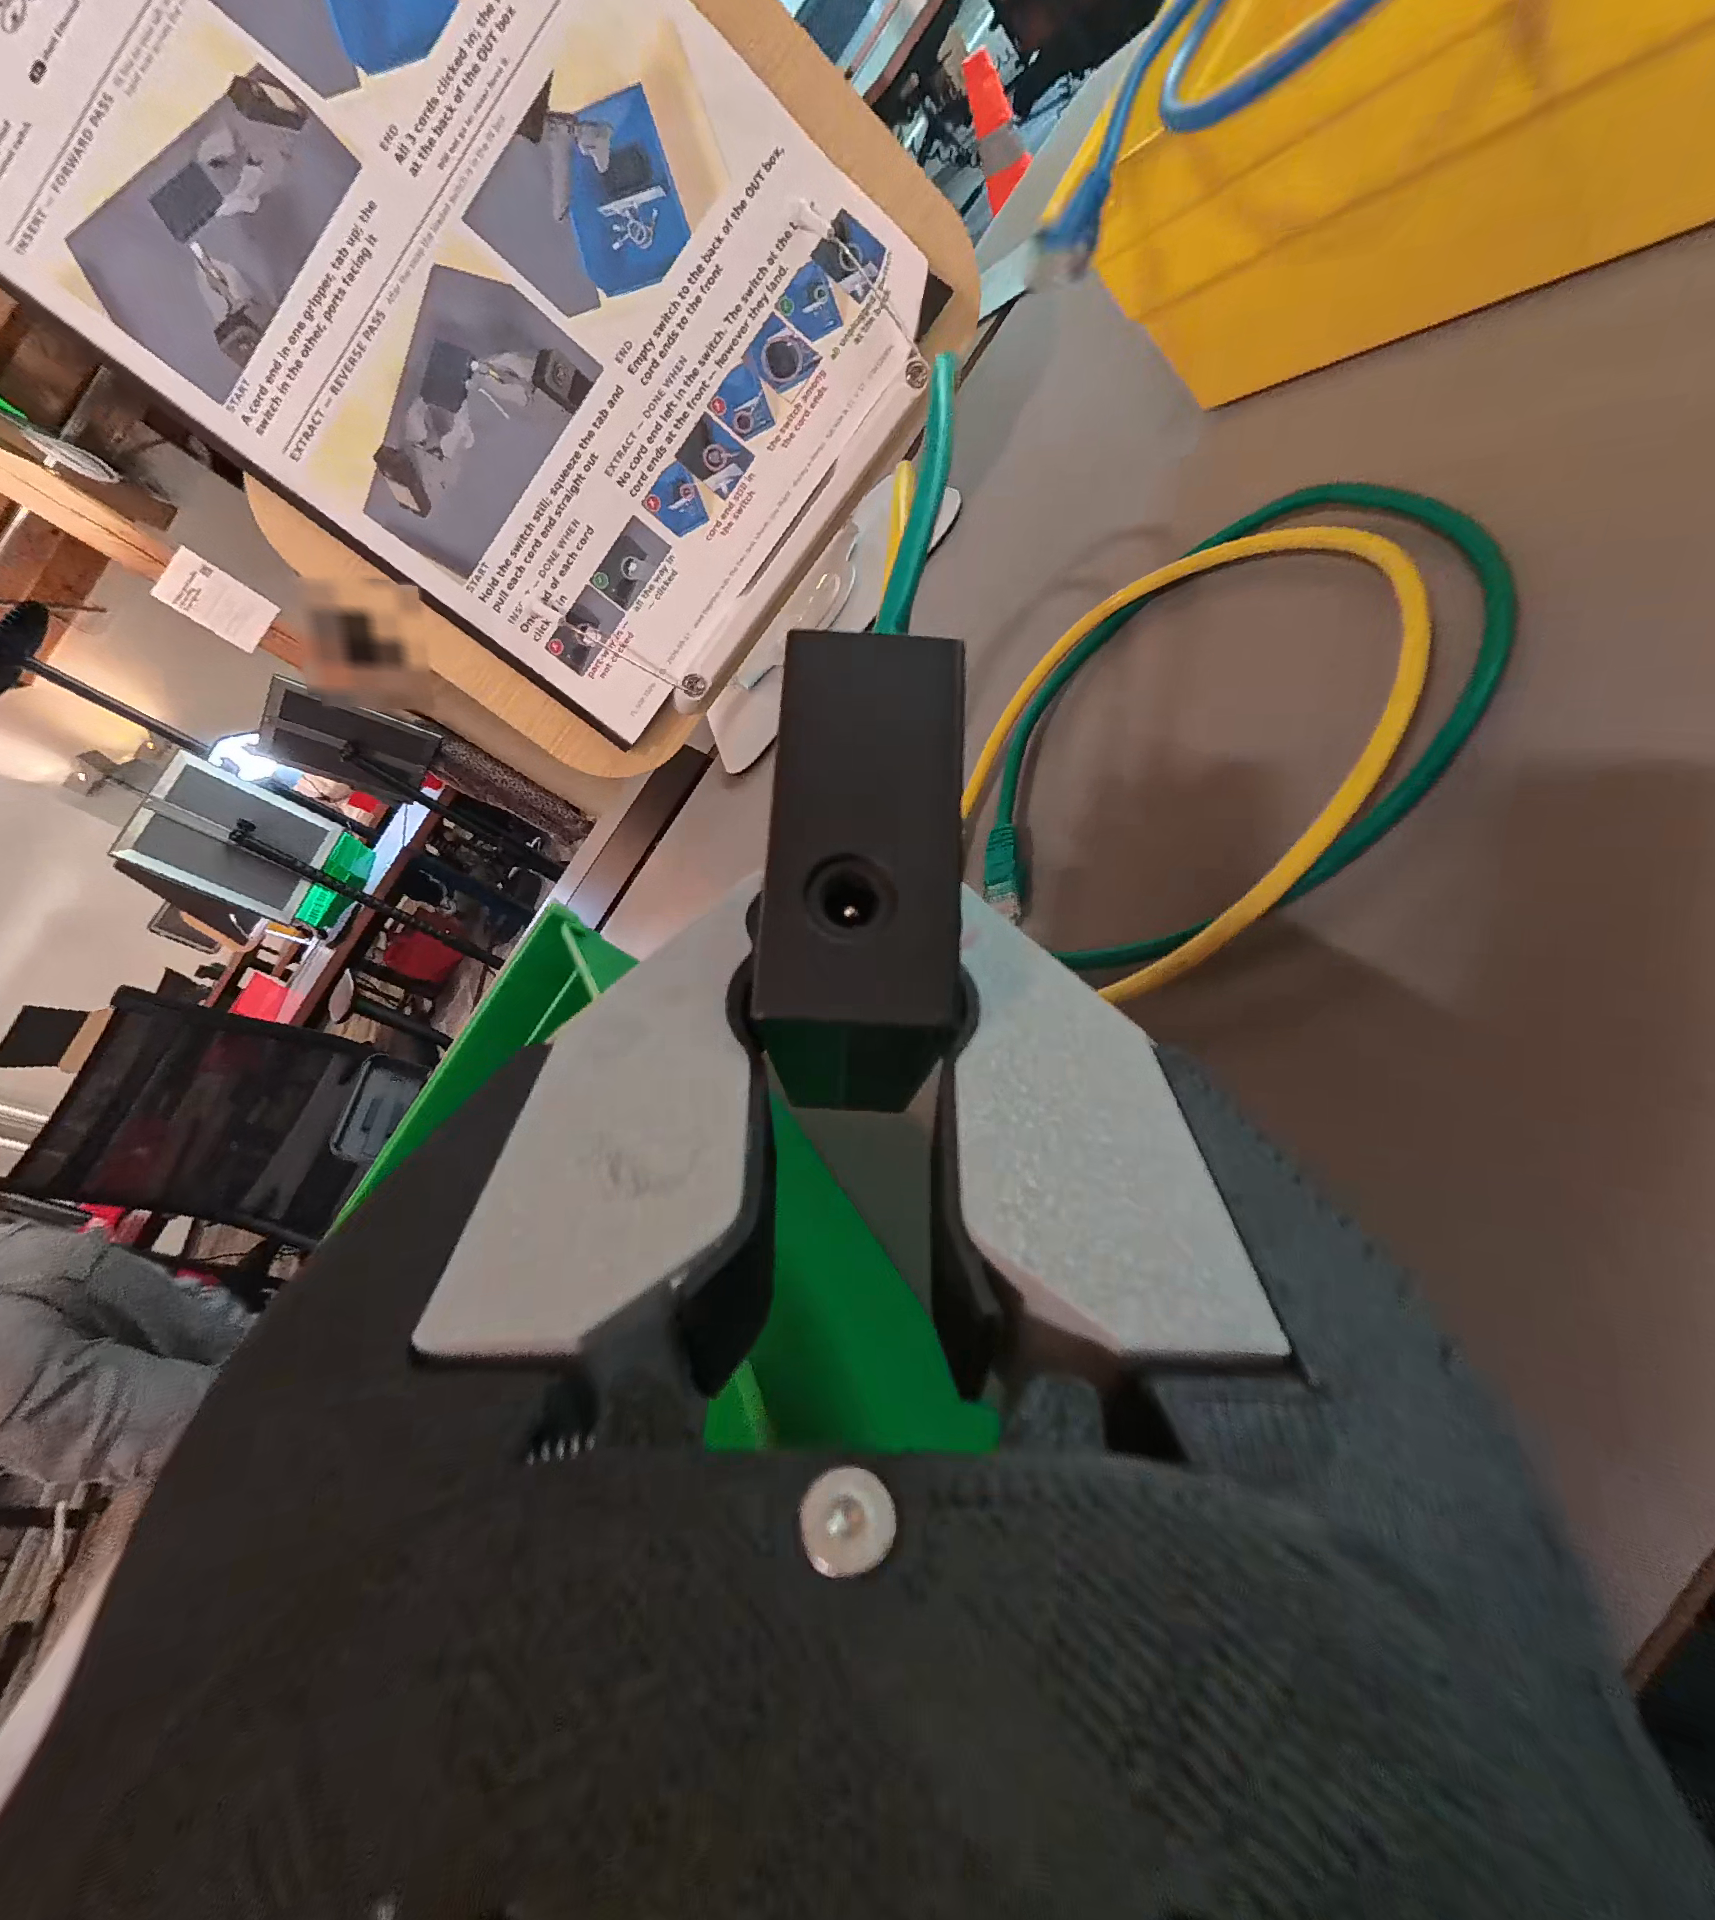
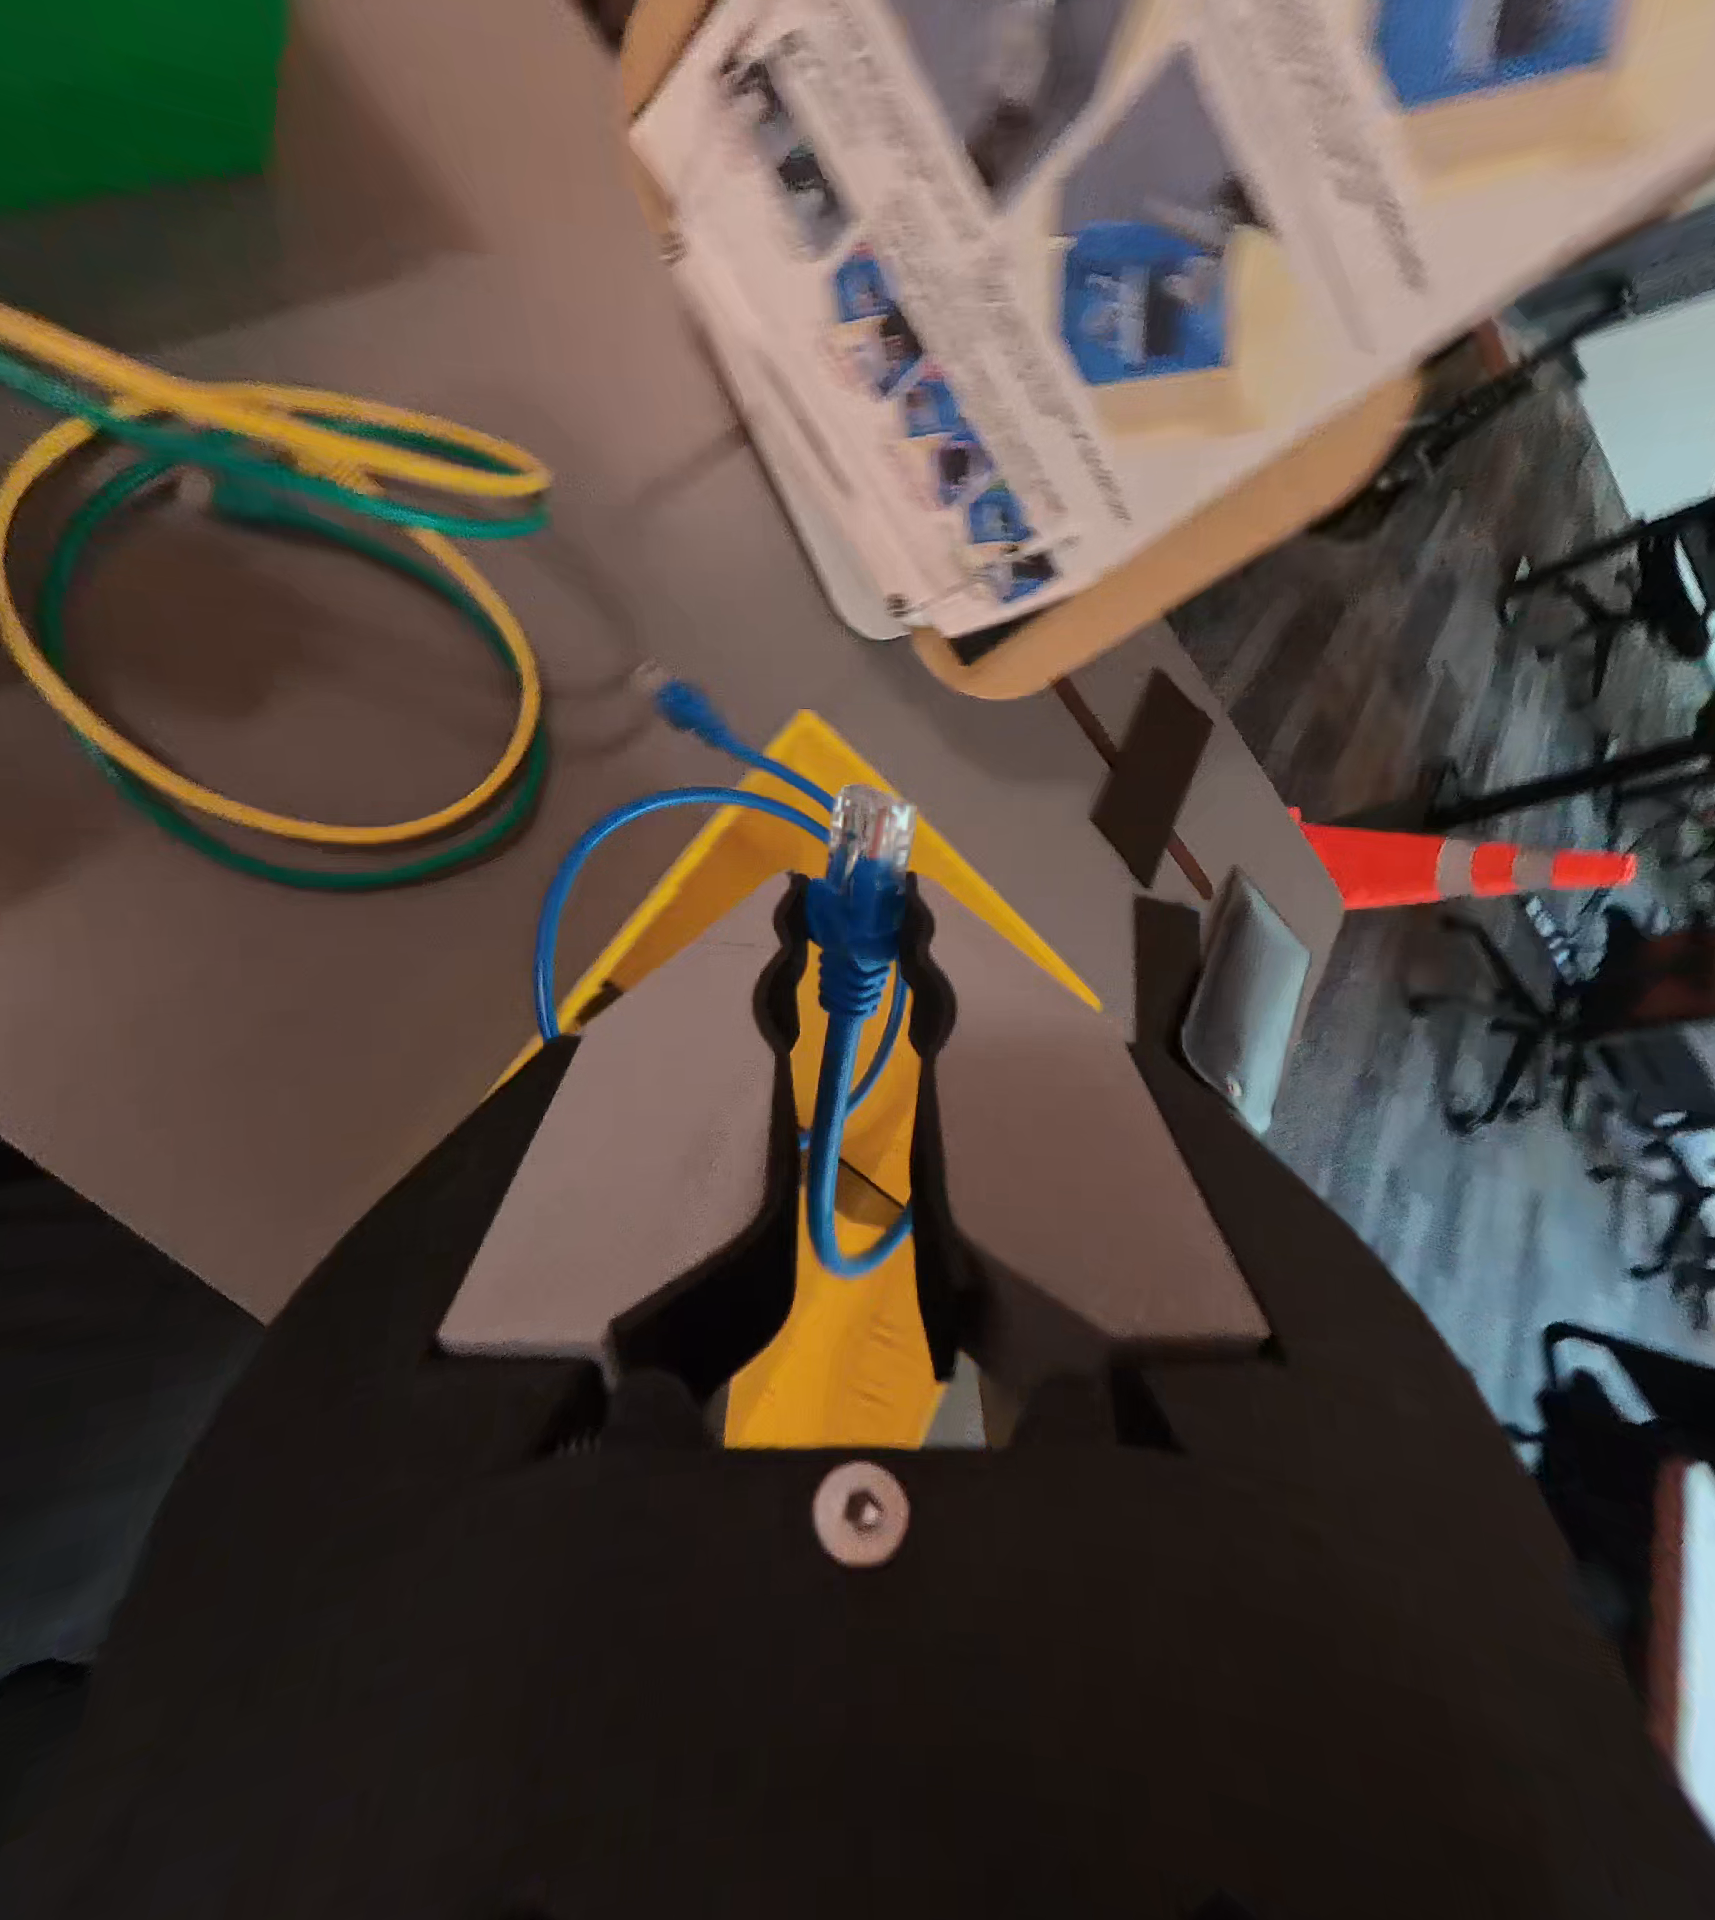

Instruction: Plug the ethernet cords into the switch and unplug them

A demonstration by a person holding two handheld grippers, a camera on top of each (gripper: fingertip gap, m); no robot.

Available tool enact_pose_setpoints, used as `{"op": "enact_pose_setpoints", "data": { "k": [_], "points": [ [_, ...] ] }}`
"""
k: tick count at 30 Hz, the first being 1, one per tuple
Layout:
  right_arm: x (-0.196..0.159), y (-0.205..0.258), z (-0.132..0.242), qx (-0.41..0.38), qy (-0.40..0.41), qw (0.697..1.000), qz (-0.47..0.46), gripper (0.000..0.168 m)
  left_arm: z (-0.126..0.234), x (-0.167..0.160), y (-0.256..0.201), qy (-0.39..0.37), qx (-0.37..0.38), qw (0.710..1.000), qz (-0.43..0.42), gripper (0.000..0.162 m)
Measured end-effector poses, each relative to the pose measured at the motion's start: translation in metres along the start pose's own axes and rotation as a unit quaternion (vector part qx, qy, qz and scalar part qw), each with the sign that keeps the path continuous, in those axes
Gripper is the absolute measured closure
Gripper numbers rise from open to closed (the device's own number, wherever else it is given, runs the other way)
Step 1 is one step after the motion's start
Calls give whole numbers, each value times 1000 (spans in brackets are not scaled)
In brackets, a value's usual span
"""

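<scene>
My left gripper (image 1: 855,1013) is shut on the black switch (image 1: 863,821), held end-on with its round power socket facing the camera. A green cord (image 1: 920,520) and a yellow cord (image 1: 900,509) run out from the switch's far side and loop on the grey table (image 1: 1352,1039). The green cord's loose plug (image 1: 1000,868) lies beside the switch. My right gripper (image 2: 855,940) is shut on the blue cord's boot (image 2: 851,935), with its clear plug (image 2: 872,826) pointing forward. The blue cord (image 1: 1237,94) hangs over the yellow bin (image 1: 1455,218).
A green bin (image 1: 541,1039) stands under my left gripper at the table's left. An instruction sheet on a wooden board (image 1: 479,343) stands at the back. The yellow bin (image 2: 832,1351) is below my right gripper. An orange cone (image 2: 1455,862) stands on the floor beyond. The grippers' ends are close to 30 cm from one another.
</scene>
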State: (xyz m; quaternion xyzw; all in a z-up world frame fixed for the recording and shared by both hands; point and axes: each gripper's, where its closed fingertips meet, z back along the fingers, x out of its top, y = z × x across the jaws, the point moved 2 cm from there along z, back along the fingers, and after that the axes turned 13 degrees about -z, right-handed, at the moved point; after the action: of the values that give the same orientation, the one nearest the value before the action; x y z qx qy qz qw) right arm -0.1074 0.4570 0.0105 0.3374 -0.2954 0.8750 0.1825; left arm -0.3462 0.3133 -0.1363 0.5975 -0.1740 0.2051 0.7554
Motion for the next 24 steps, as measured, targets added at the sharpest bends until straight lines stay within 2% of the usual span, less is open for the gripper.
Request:
{"op": "enact_pose_setpoints", "data": {
  "k": [3, 5, 8, 11, 19, 24],
  "points": [
    [15, -59, 50, -22, -48, 997, -55, 155, -1, -4, 5, -5, 1, 1000, 21, 135],
    [26, -79, 84, -33, -68, 995, -62, 155, -3, -7, 6, -5, -1, 1000, 28, 135],
    [40, -92, 119, -33, -82, 994, -61, 154, -6, -7, 5, -2, -3, 1000, 29, 135],
    [46, -91, 138, -20, -75, 995, -55, 154, -5, -4, 3, -1, -2, 1000, 19, 135],
    [22, -81, 131, 15, -42, 997, -61, 154, -2, 2, 1, -5, -1, 1000, 8, 135],
    [-11, -75, 99, 46, -5, 996, -75, 154, -1, 3, 3, -8, 3, 1000, 8, 135]
  ]
}}
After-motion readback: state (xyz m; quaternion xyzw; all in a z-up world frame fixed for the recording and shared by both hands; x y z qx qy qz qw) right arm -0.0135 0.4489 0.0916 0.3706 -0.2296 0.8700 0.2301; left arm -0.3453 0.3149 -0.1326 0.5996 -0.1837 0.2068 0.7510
